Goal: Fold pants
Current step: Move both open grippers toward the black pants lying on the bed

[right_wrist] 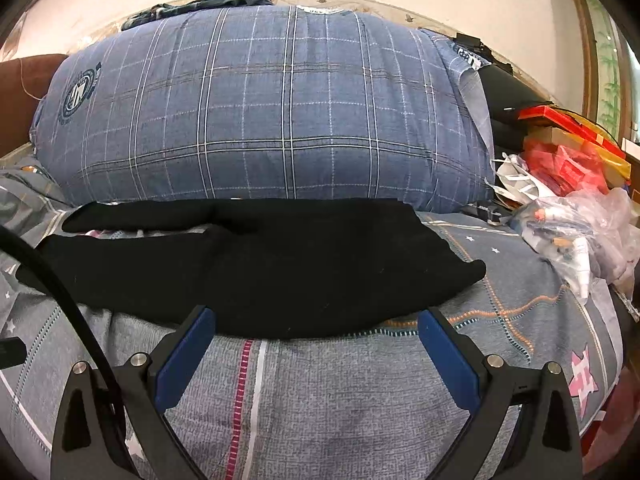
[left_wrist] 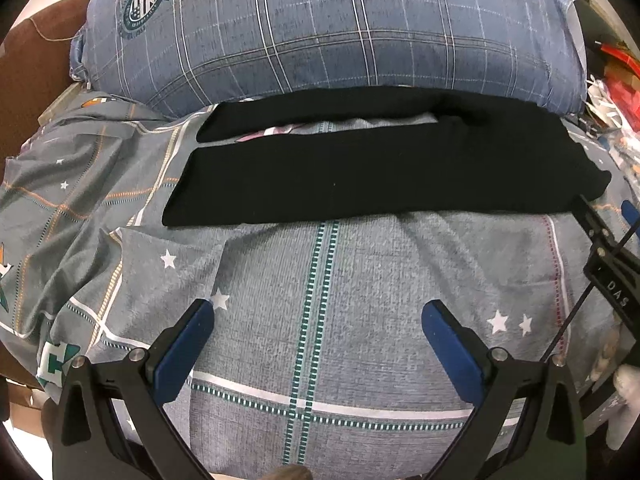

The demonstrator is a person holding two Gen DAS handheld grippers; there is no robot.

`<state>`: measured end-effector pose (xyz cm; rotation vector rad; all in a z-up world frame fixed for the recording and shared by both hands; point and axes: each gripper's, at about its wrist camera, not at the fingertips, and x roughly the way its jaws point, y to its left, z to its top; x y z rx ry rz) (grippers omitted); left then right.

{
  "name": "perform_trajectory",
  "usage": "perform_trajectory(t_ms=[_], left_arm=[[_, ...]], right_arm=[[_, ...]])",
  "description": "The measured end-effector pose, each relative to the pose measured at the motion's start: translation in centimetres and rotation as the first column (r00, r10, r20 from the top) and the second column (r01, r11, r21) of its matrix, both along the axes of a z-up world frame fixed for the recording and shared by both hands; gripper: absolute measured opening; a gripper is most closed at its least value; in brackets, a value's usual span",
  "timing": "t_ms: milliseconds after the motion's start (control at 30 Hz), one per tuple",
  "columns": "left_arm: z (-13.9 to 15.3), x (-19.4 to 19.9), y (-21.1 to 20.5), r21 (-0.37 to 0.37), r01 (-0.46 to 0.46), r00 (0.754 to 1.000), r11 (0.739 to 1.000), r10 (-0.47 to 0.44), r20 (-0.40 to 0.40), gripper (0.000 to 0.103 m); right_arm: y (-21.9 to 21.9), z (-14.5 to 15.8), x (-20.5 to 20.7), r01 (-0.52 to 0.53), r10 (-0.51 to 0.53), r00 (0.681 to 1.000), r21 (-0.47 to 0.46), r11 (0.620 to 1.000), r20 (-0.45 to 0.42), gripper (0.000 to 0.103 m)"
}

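Observation:
The black pants (left_wrist: 372,168) lie spread sideways on the grey star-print bed sheet (left_wrist: 320,280), legs pointing left, a gap between the two legs showing the sheet. In the right wrist view the pants (right_wrist: 256,268) lie just beyond the fingertips. My left gripper (left_wrist: 318,312) is open and empty, hovering over the sheet short of the pants' near edge. My right gripper (right_wrist: 316,320) is open and empty, its fingertips at the pants' near edge. The right gripper's body (left_wrist: 612,264) shows at the right edge of the left wrist view.
A large blue plaid pillow (right_wrist: 260,112) lies right behind the pants. A pile of plastic bags (right_wrist: 576,224) and red boxes (right_wrist: 568,152) sits at the bed's right side. A brown headboard (left_wrist: 32,68) is at the left. A black cable (right_wrist: 60,292) crosses the right wrist view's left side.

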<state>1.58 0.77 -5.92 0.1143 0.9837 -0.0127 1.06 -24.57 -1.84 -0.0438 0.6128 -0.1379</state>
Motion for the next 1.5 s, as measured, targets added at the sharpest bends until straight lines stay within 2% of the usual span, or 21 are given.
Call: perform_trajectory(t_ms=[367, 733, 867, 1167, 1500], left_arm=[[-1.0, 0.2, -0.2, -0.006, -0.002, 1.0, 1.0, 0.001, -0.027, 0.103], [1.5, -0.7, -0.8, -0.023, 0.019, 0.997, 1.0, -0.018, 0.075, 0.103], [2.0, -0.6, -1.0, -0.031, 0.031, 0.996, 0.999, -0.028, 0.084, 0.103], [1.7, -0.4, -0.8, -0.039, 0.035, 0.997, 0.999, -0.033, 0.075, 0.103], [-0.2, 0.3, -0.4, -0.052, 0.02, 1.0, 0.998, -0.019, 0.015, 0.103]], right_arm=[[0.3, -0.1, 0.3, -0.011, 0.011, 1.0, -0.005, 1.0, -0.02, 0.103], [0.6, -0.4, 0.5, -0.02, 0.019, 0.999, -0.01, 1.0, -0.033, 0.103], [0.7, -0.5, 0.7, -0.023, 0.022, 0.999, -0.01, 1.0, -0.039, 0.103], [0.8, -0.7, 0.9, -0.026, 0.025, 0.998, -0.011, 1.0, -0.053, 0.103], [1.1, -1.1, 1.1, -0.036, 0.035, 0.997, -0.019, 0.999, -0.07, 0.103]])
